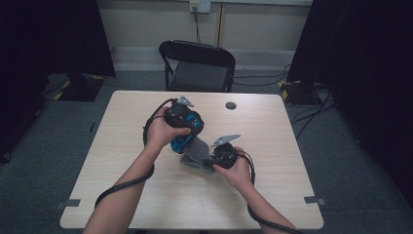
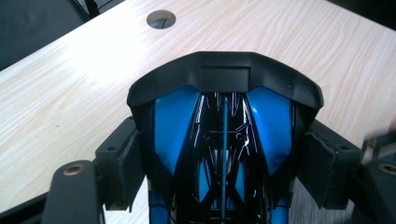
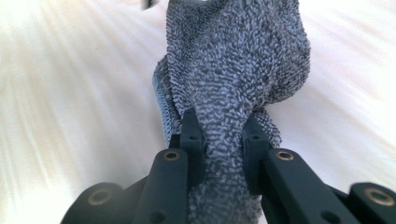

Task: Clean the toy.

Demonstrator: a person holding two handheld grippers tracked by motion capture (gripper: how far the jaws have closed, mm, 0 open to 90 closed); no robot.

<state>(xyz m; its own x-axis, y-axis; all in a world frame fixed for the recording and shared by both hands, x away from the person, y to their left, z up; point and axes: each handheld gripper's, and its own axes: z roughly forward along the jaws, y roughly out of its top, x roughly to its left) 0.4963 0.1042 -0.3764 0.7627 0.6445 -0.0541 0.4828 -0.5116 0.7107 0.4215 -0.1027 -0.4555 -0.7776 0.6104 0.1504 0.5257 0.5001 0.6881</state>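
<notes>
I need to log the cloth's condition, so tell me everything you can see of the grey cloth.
The grey cloth looks like looped terry towelling with a stitched hem at one edge. It is bunched, not flat: the right hand-held gripper has its jaws shut on a gathered fold, and the rest bulges beyond them. In the high view it lies near the middle of the wooden table, right beside the blue and black object in the left hand-held gripper.

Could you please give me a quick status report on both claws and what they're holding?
Left claw shut on blue-black toy. Right claw shut on grey cloth. Table otherwise unobstructed.
</notes>
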